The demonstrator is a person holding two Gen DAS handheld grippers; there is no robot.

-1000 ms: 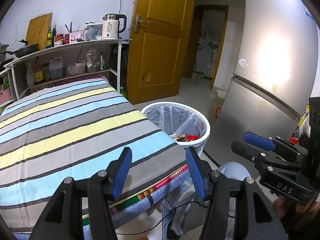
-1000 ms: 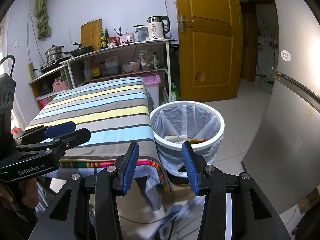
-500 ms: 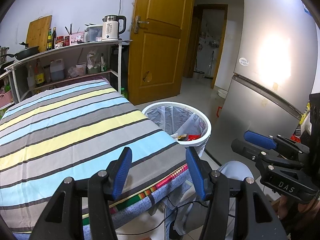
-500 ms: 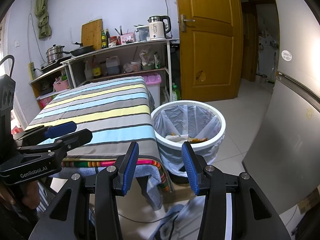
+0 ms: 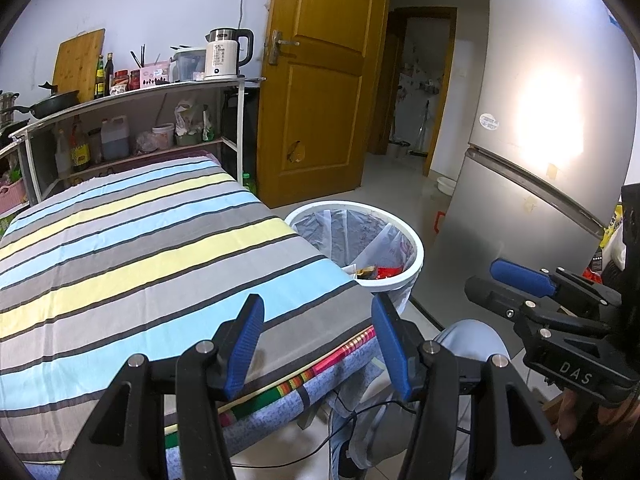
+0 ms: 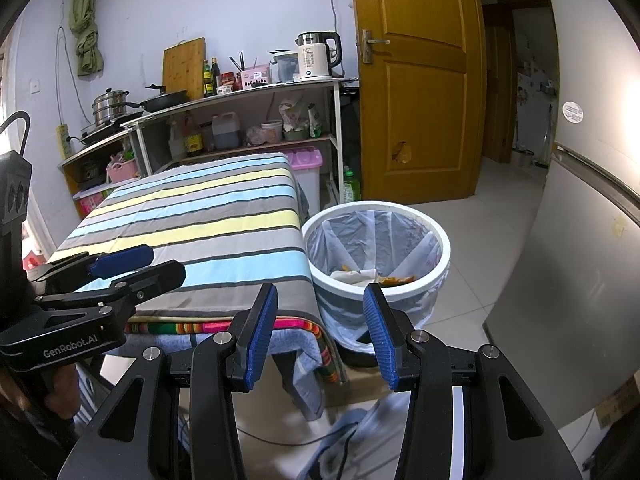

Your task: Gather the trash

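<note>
Left tool (image 5: 316, 340) open and empty over striped-cloth desk (image 5: 140, 248), right tool (image 6: 320, 330) open and empty, white plastic-lined trash bin (image 6: 438, 240) beside desk

Matt woven cloth in grey, blue and yellow stripes (image 5: 140, 256) covers the bench, smooth and flat, with a brighter multicoloured fabric edge hanging under it. Just beside that cloth stands the round white plastic bin (image 6: 438, 240), smooth-rimmed, lined with a thin crinkled translucent plastic bag (image 6: 360, 232); crumpled paper and shiny wrappers (image 5: 374, 271) lie inside. Beyond the bin, a varnished orange-brown wooden door (image 5: 320, 92), semi-glossy. To the bin's right, a brushed silver metal fridge (image 5: 532, 184) catching a glare. Both tools, left tool (image 5: 316, 344) and right tool (image 6: 320, 334): matt black plastic frames, ribbed blue pads (image 6: 262, 332).
</note>
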